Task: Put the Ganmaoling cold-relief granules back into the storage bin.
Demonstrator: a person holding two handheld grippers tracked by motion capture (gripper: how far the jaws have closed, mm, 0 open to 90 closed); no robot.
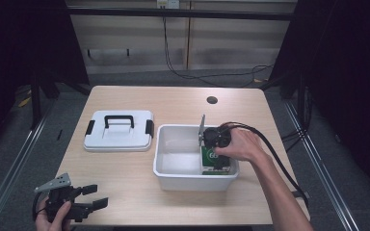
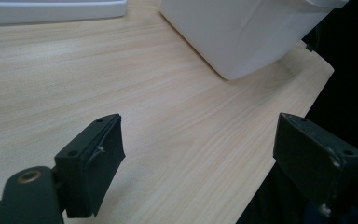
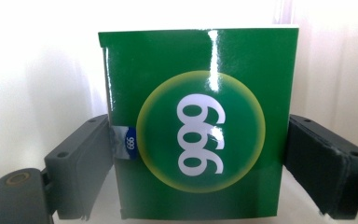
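1. A glossy green cardboard box [image 3: 198,135] printed with a yellow-ringed circle and the white digits 999 is seen inside an open white rectangular plastic bin [image 1: 173,179], at the bin's near right corner.
2. In the right gripper view the green box is clamped between the two black jaws of the right gripper [image 3: 198,154], one jaw pressed flat against each side of it; a small blue label is seen on the box edge by one jaw.
3. In the high view the right gripper [image 1: 216,139] is held by the person's right hand [image 1: 241,144] over the right part of the bin, with a black cable trailing away to the right.
4. The bin is placed right of centre on a pale wooden table [image 1: 125,183].
5. A white rectangular plastic lid with a black handle and black side clips [image 1: 119,130] is laid flat on the table just left of the bin, apart from it.
6. The left gripper [image 1: 91,197] is held by the left hand [image 1: 53,219] at the near left edge of the table, well apart from the bin.
7. In the left gripper view its jaws are seen spread wide with nothing between them, above bare wood, with the bin's outer wall [image 2: 242,32] farther off.
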